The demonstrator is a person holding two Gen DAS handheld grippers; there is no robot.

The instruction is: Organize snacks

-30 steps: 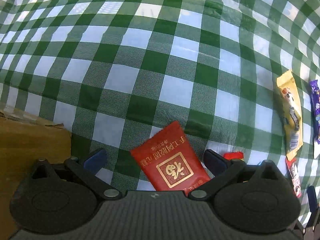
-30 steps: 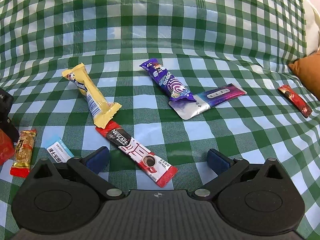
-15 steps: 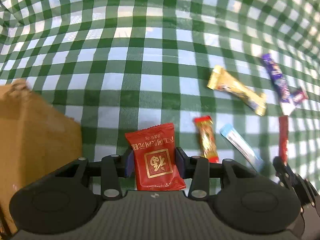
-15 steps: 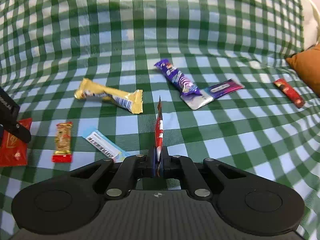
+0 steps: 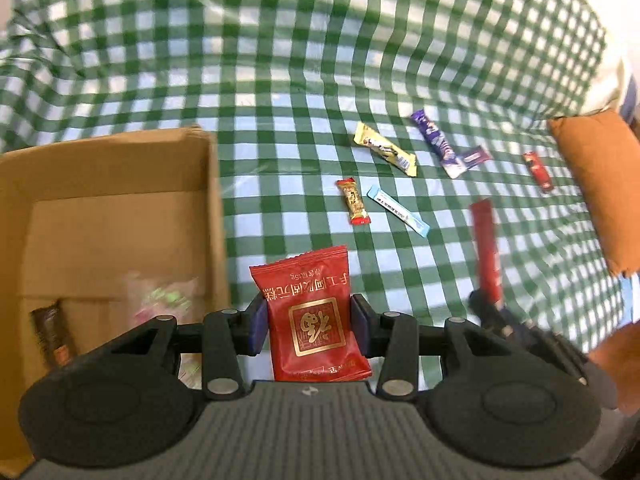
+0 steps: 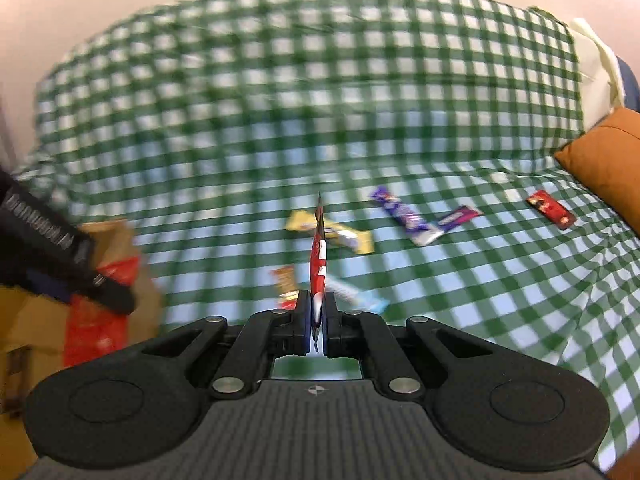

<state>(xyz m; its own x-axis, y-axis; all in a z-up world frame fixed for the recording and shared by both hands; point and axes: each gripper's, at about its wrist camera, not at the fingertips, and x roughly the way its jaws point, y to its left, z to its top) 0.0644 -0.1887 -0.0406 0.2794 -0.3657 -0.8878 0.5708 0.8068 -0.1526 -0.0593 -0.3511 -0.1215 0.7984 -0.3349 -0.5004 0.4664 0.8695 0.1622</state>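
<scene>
My left gripper (image 5: 308,328) is shut on a red square snack packet (image 5: 312,316) with a gold emblem, held in the air just right of an open cardboard box (image 5: 116,176). My right gripper (image 6: 316,324) is shut on a red Nescafe coffee stick (image 6: 319,264), held edge-on and upright above the cloth. In the left wrist view the same stick (image 5: 486,252) and right gripper (image 5: 504,320) show at the lower right. In the right wrist view the left gripper (image 6: 60,256) with its red packet (image 6: 96,320) shows at the left over the box (image 6: 116,240).
On the green checked cloth lie a yellow bar (image 5: 386,154), a purple bar (image 5: 438,142), a purple sachet (image 5: 472,158), a small orange candy (image 5: 354,202), a light blue stick (image 5: 398,210) and a small red bar (image 5: 538,170). An orange cushion (image 5: 600,184) lies right. The box holds a few snacks (image 5: 164,300).
Both grippers closed on their packets, lifted them off the cloth and rose. The left one has moved toward the box, which now fills the left of its view.
</scene>
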